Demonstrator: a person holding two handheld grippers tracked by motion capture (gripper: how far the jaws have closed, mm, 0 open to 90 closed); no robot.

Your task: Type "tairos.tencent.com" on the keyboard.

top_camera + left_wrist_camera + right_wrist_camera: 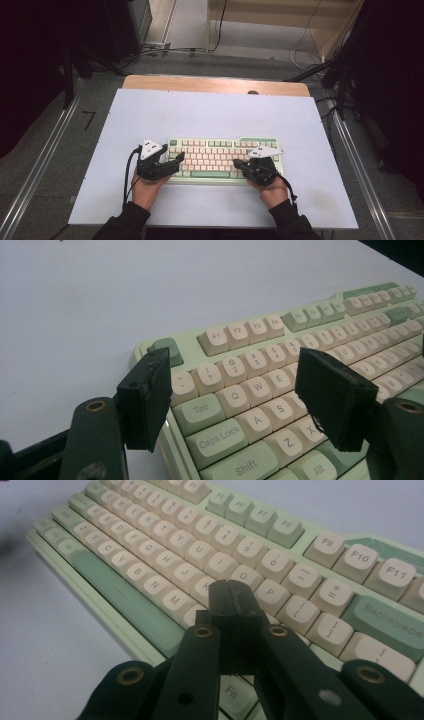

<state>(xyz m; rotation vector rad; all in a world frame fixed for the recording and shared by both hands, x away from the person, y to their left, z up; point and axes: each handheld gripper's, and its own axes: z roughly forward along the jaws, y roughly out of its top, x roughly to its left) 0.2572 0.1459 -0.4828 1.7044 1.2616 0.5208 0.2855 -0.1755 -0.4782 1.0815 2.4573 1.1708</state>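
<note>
High view shows my keyboard lying 9-to-3 on the counter: right tongs, pinched empty, hover nearest over its keys, left tongs gape empty at 9.

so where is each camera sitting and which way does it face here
High view: above the person's side, looking forward and down on the table; shows both forearms, left gripper, right gripper.
Left gripper view: rides the left gripper, jaws apart over the keyboard's left end.
Right gripper view: rides the right gripper, jaws shut above the letter keys.
All three share the keyboard.
</note>
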